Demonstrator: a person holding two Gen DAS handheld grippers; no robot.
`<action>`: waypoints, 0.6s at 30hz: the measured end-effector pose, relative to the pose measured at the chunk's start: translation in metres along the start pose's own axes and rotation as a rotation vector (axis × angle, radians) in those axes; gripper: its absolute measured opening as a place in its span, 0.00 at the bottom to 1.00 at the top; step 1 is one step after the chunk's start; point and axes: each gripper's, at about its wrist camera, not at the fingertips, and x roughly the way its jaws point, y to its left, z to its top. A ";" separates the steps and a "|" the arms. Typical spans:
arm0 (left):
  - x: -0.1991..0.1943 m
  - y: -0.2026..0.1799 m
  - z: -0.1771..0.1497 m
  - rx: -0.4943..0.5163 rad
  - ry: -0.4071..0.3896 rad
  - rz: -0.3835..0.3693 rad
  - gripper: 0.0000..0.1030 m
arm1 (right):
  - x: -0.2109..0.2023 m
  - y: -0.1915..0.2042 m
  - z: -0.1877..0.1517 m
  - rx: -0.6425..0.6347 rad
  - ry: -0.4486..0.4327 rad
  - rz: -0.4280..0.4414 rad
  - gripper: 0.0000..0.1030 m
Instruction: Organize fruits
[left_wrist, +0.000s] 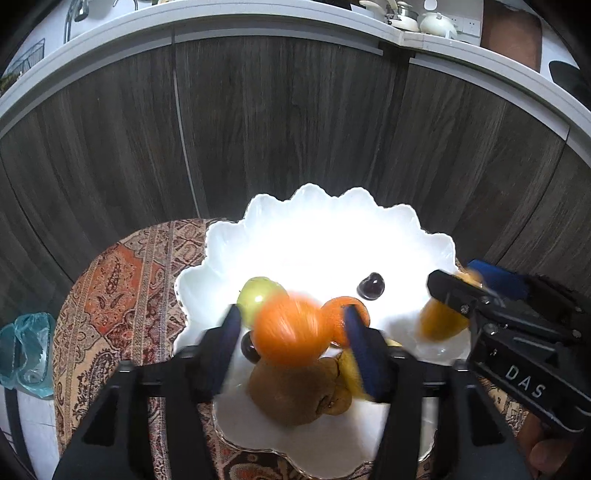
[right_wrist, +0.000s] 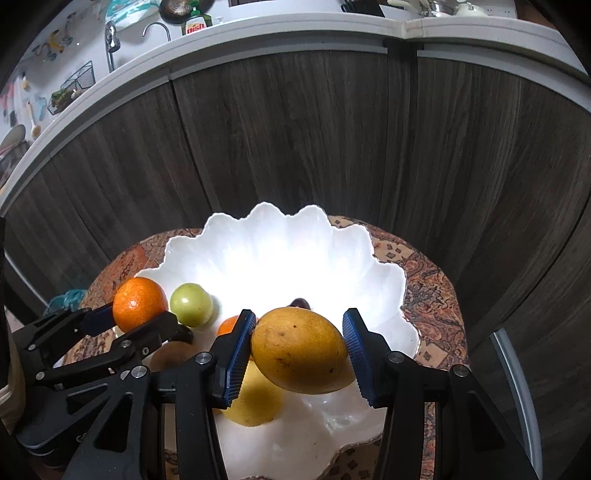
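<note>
A white scalloped bowl (left_wrist: 314, 229) stands on a patterned round table; it also shows in the right wrist view (right_wrist: 266, 236). My left gripper (left_wrist: 291, 332) is shut on an orange (left_wrist: 291, 328) and holds it above the bowl; the orange also shows in the right wrist view (right_wrist: 139, 303). My right gripper (right_wrist: 297, 350) is shut on a yellow mango (right_wrist: 301, 350) above the bowl. In the bowl lie a green apple (left_wrist: 256, 295), a kiwi (left_wrist: 291, 395), a small orange (left_wrist: 341, 314), a dark plum (left_wrist: 371, 286) and a yellow fruit (right_wrist: 255, 400).
The table carries a patterned cloth (left_wrist: 122, 295). Dark wooden cabinet doors (left_wrist: 280, 122) stand close behind, under a white counter (left_wrist: 258, 14). A blue-green plastic bag (left_wrist: 26, 354) lies at the left.
</note>
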 end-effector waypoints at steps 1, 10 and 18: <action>-0.002 0.001 0.000 -0.004 -0.008 0.006 0.66 | -0.001 0.000 0.000 -0.002 -0.008 -0.008 0.50; -0.019 0.008 -0.001 -0.023 -0.035 0.072 0.90 | -0.013 -0.005 0.000 0.029 -0.042 -0.099 0.78; -0.049 0.012 -0.004 -0.035 -0.061 0.101 0.95 | -0.036 0.000 -0.003 0.027 -0.061 -0.122 0.84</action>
